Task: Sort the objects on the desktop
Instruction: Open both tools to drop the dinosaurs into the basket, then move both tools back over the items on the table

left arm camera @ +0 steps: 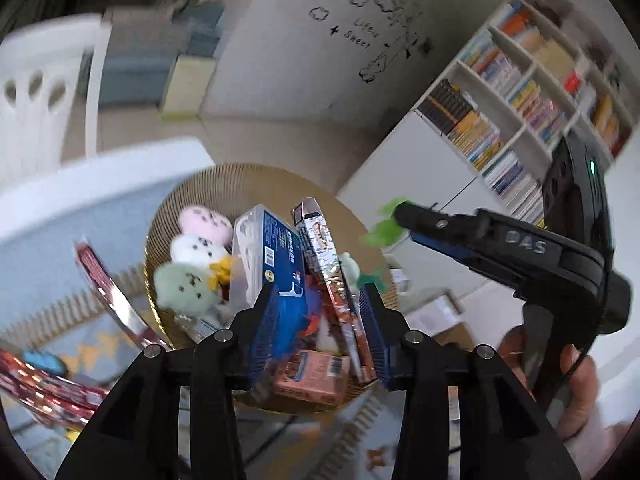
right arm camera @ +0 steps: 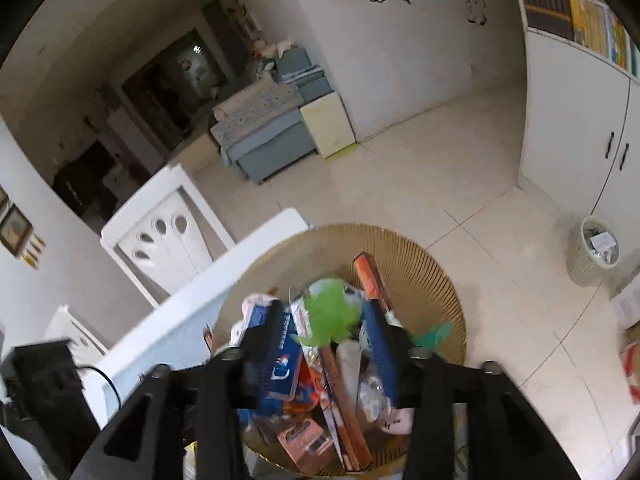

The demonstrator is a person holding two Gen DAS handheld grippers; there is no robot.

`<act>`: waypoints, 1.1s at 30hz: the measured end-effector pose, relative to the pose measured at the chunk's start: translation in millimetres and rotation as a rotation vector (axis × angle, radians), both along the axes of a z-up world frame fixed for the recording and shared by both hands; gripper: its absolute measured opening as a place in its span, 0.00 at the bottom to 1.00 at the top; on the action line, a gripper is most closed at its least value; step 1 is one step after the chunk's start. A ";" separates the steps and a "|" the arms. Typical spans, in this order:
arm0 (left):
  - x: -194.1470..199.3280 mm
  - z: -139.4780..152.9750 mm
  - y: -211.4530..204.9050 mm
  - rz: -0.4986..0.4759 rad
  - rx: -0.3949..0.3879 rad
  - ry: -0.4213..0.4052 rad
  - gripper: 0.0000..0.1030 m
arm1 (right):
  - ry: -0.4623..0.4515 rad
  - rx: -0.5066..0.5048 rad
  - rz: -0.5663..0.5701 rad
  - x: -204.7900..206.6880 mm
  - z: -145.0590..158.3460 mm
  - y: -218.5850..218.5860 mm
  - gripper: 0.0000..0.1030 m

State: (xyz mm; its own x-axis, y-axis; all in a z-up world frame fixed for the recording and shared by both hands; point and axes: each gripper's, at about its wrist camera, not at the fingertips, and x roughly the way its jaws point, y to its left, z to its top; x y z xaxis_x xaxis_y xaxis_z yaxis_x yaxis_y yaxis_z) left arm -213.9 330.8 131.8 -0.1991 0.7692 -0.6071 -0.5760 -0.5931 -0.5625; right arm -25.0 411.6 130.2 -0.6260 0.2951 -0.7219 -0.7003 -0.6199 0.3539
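A gold ribbed basket [left arm camera: 192, 188] [right arm camera: 420, 256] stands below both grippers. In it lie pink, white and green plush toys [left arm camera: 188, 252], a blue-and-white box [left arm camera: 268, 248], a foil snack packet [left arm camera: 324, 256], an orange packet [right arm camera: 370, 276] and a pink carton [left arm camera: 312, 372]. My left gripper [left arm camera: 319, 288] hovers over the basket, open, with only the basket's contents seen through the gap. My right gripper [right arm camera: 324, 308] [left arm camera: 404, 212] is also above the basket and open. A green fluffy toy [right arm camera: 330, 312] [left arm camera: 384, 220] sits between its fingertips, and the pads do not press on it.
The basket stands at the corner of a table with a light-blue cloth [left arm camera: 60, 232]. Red snack packets [left arm camera: 108, 292] lie on it at the left. A white chair [right arm camera: 160, 228], a bookshelf [left arm camera: 520, 92], white cabinets [right arm camera: 580, 128] and a floor waste bin [right arm camera: 594, 248] surround the table.
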 end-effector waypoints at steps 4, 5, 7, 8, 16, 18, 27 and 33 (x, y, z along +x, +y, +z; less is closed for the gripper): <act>-1.0 -0.2 -25.9 0.061 0.040 -0.026 0.47 | 0.001 -0.002 0.010 9.0 0.4 -3.4 0.47; -0.8 -0.9 -35.1 0.076 0.043 -0.037 0.47 | -0.003 -0.012 0.013 12.4 -1.6 -2.3 0.47; -0.5 -3.4 -51.1 0.115 0.051 -0.057 0.47 | -0.008 -0.041 0.030 15.2 -7.9 -8.8 0.47; 0.5 -3.9 -59.2 0.134 0.054 -0.066 0.47 | -0.011 -0.050 0.037 15.5 -10.8 -13.1 0.47; 21.9 -17.3 -144.1 0.305 0.027 -0.132 0.47 | -0.072 -0.093 0.156 20.7 -36.7 -75.3 0.47; 31.2 -24.2 -167.9 0.358 0.018 -0.157 0.47 | -0.087 -0.105 0.200 18.2 -45.3 -94.3 0.47; 64.8 -71.7 -225.6 0.484 -0.073 -0.262 0.47 | -0.245 -0.160 0.431 -11.9 -114.2 -191.2 0.47; 66.0 -93.1 -205.7 0.454 -0.186 -0.230 0.47 | -0.333 -0.197 0.485 -12.9 -152.5 -217.5 0.47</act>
State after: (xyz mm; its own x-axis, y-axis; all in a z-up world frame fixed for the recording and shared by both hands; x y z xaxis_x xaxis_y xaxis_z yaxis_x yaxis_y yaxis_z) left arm -147.9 125.0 38.7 -0.3330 0.5123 -0.7917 -0.1130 -0.8552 -0.5058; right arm -37.9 194.2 -22.3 -0.3874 -0.1250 -0.9134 -0.4475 -0.8407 0.3049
